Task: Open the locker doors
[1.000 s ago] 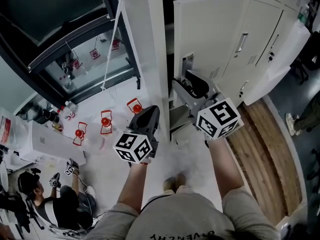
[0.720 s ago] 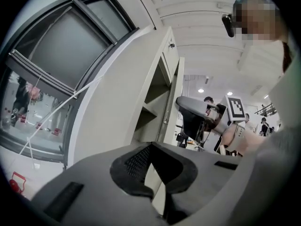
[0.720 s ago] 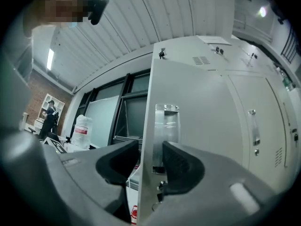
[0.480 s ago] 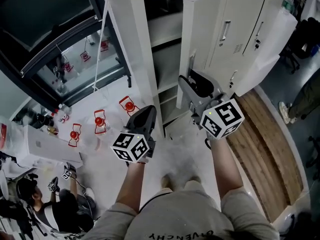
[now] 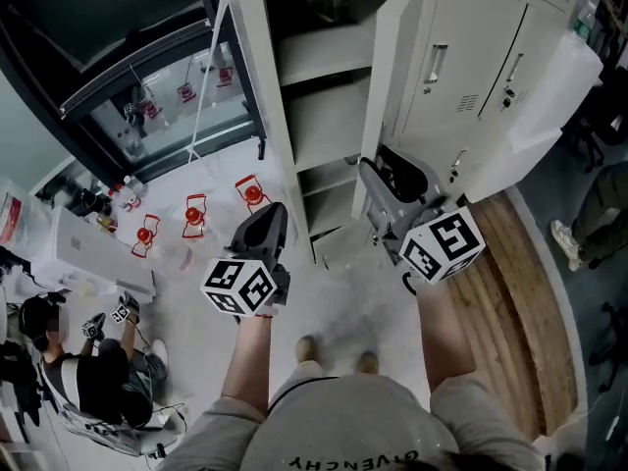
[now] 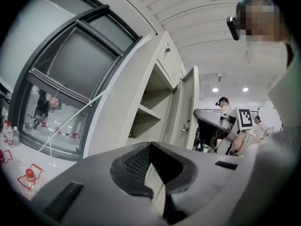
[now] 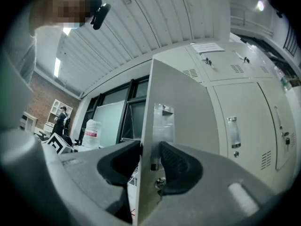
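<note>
Forearms, two, rising from the lower centre of the head view, each ending in a marker cube. Left hand-held gripper (image 5: 263, 226): left of centre, jaws together with nothing between them, apart from the locker and aimed toward its open bay. Right hand-held gripper (image 7: 149, 150): right of centre, jaws just been closing, and the pads are pressed on both faces of the free edge of the locker door (image 5: 395, 77), just beside the latch plate (image 7: 163, 124). Locker door: swung well out from the cabinet, seen almost edge-on, running from top centre down to that gripper. Open bay (image 5: 319, 116): upper centre, shelves exposed, contents too dim to list. Closed doors (image 5: 446, 67): upper right, at least two, with upright handles and vent slots, flush with the cabinet front. Small upper door (image 6: 167, 55): above the open bay, shut. Status, as judged: one door opened, or in the last of its swing. The neighbouring doors to the right and the upper door are yet to be opened.
</note>
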A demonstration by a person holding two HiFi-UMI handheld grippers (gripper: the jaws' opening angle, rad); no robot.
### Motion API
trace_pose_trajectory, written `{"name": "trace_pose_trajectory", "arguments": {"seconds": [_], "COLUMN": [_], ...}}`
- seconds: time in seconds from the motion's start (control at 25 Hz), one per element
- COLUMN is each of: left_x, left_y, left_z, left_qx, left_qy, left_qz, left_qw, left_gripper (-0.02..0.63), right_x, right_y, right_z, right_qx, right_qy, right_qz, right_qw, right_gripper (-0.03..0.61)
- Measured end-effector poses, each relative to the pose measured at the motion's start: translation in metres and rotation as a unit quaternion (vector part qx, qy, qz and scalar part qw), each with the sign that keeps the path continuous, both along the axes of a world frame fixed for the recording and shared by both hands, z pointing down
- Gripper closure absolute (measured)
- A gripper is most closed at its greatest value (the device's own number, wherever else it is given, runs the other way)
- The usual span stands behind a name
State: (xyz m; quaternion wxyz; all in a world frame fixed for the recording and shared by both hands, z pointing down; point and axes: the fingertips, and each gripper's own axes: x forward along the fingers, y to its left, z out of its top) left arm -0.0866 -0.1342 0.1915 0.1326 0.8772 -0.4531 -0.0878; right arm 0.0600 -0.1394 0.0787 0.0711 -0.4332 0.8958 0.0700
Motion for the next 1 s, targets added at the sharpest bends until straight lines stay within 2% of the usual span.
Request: {"name": "trace_pose_trajectory", "arguments": {"seconds": [0.24,0.6,1.0], "left_x": [0.035,0.075,0.092], "left_y": [0.029,0.063,0.083], "left_z": [0.009,0.003,0.006], "left_qx": [-0.007,0.002,-0.002], "left_qy": [0.003,-0.004,-0.015], "left_qz": [-0.027,-0.046,-0.062], "left_qw": [0.9996,0.9989,0.9980], "left_gripper": [0.615,0.615,0.615], "right_x": [0.059,0.147,0.203], "right_y": [0.027,0.044,0.038], "right_z": [-0.001,0.002,0.011], "right_qx": [0.006,0.003,-0.008], "right_qy": [0.004,-0.011,-0.017], "right_qz": [-0.005,0.037,0.073], "right_qw": [1.000,0.999,0.997], "right_gripper": [0.437,0.486,0.494]}}
